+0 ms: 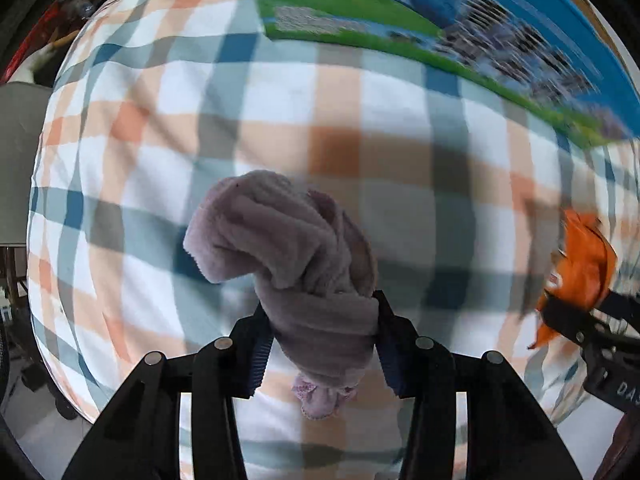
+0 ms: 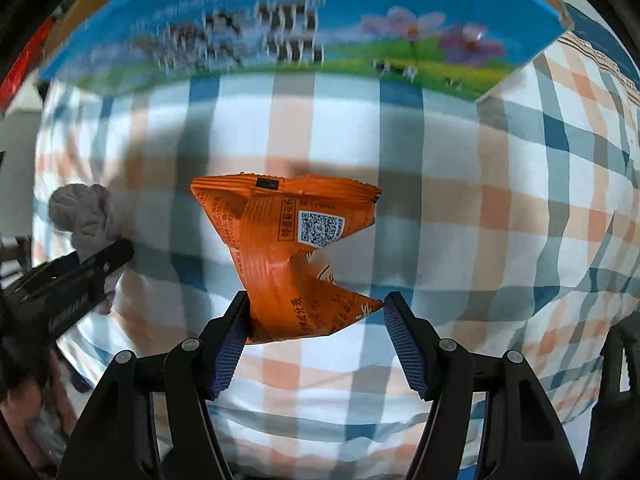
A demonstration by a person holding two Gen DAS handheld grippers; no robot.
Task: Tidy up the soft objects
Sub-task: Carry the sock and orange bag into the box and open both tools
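Gripping lilac cloth (image 1: 304, 264) w/ left gripper (image 1: 322, 312); right gripper (image 2: 316, 312) clamps orange packet (image 2: 288, 248).

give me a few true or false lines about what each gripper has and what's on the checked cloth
1. The left gripper pinches a fuzzy lilac cloth. True.
2. The right gripper is empty. False: it grips an orange snack packet.
3. The packet shows a QR code. True.
4. A printed box with cows and flowers sits on the checked cloth. True.
5. The checked cloth is red and black. False: it is white, blue, grey and orange.
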